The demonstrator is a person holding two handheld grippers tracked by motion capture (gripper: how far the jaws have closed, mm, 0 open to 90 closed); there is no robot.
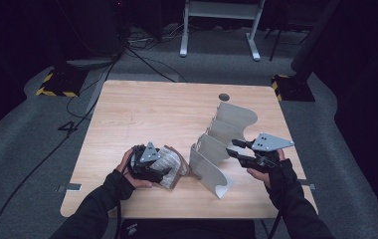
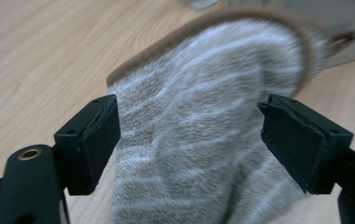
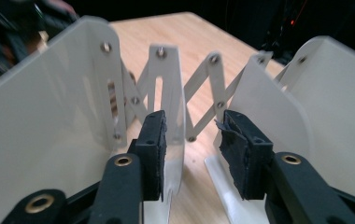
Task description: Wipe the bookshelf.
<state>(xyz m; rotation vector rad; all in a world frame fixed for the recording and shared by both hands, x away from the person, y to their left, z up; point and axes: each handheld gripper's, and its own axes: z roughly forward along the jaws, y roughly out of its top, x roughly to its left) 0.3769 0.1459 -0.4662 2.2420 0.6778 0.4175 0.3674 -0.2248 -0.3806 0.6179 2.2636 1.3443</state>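
A fuzzy grey-and-white striped slipper (image 2: 199, 130) with a brown rim lies at the table's front left, also the slipper (image 1: 172, 164) in the high view. My left gripper (image 2: 189, 140) has its jaws wide around it, and both pads press on the fabric. To the right stands a white fold-out rack (image 1: 222, 144) of several curved panels joined by a scissor lattice. My right gripper (image 1: 233, 148) points into it from the right. In the right gripper view my right gripper (image 3: 192, 144) is open; a thin rack panel (image 3: 173, 93) stands between the jaws, beside the left pad, unpressed.
The wooden table (image 1: 152, 109) has a round dark hole (image 1: 223, 97) near its far edge. Behind it on the grey floor are black cables (image 1: 142, 59), a white frame's legs (image 1: 217, 35) and two bases with yellow-black tape (image 1: 57, 82).
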